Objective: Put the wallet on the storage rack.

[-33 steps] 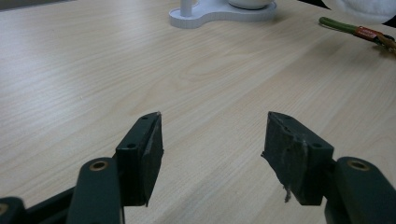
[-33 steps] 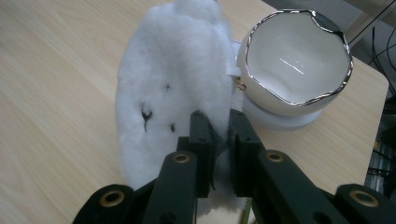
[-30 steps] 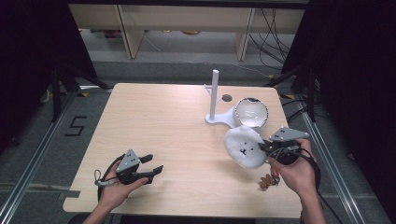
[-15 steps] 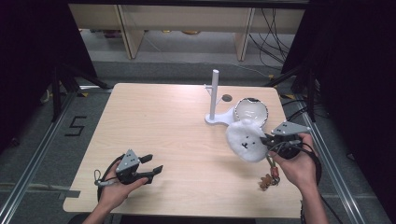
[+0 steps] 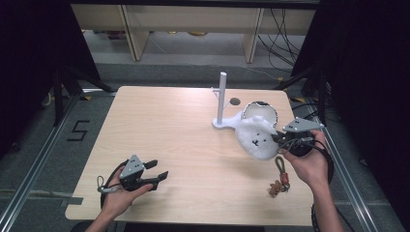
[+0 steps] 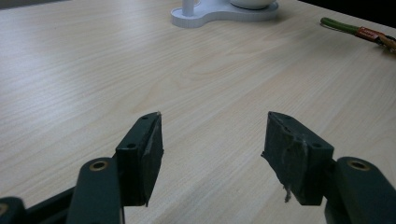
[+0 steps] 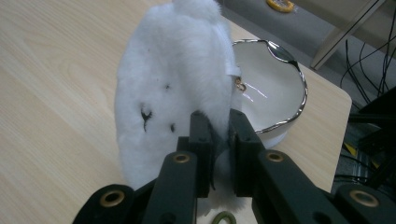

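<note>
A white fluffy plush [image 5: 256, 137] with a small dark face hangs above the table's right side, just in front of a white bowl [image 5: 263, 110]. My right gripper [image 5: 279, 138] is shut on its edge; in the right gripper view the two black jaws pinch the plush [image 7: 180, 88] with the silver-rimmed bowl [image 7: 275, 95] right behind it. A white stand with an upright post [image 5: 222, 99] carries the bowl. My left gripper [image 5: 157, 170] rests near the front left of the table, open with nothing between its fingers [image 6: 145, 151].
A keychain with a green loop and a small brown charm [image 5: 280, 176] lies on the table under my right hand, and shows as the strap [image 6: 359, 31] in the left gripper view. Shelving and cables lie beyond the table's far edge.
My right gripper has carried the plush up and towards the bowl and stand. The left gripper has stayed where it was.
</note>
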Demonstrator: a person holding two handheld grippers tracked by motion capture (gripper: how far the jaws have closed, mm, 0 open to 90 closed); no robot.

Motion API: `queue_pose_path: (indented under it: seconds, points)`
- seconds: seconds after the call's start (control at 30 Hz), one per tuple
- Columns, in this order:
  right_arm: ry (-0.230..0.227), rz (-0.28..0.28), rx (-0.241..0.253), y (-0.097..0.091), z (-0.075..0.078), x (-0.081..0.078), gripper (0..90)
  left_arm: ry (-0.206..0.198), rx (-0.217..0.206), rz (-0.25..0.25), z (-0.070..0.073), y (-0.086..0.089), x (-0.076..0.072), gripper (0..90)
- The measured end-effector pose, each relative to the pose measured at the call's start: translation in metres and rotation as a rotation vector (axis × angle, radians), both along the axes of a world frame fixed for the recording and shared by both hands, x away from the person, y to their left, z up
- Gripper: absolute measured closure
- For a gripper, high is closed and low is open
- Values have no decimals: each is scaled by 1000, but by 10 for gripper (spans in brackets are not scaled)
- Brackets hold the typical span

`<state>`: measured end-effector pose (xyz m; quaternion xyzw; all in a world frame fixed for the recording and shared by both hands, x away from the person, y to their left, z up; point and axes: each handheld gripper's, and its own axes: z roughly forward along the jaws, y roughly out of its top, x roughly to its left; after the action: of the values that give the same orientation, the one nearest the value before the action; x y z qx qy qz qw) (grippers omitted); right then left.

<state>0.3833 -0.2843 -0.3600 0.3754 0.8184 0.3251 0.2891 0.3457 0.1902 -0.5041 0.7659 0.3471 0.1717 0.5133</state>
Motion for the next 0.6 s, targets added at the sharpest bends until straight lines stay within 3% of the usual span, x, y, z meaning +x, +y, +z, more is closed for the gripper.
queue_pose_path:
  seconds: [0.6]
  points:
    - [-44, -33, 20, -1, 12, 30, 826, 4, -1, 3, -1, 1, 0, 369]
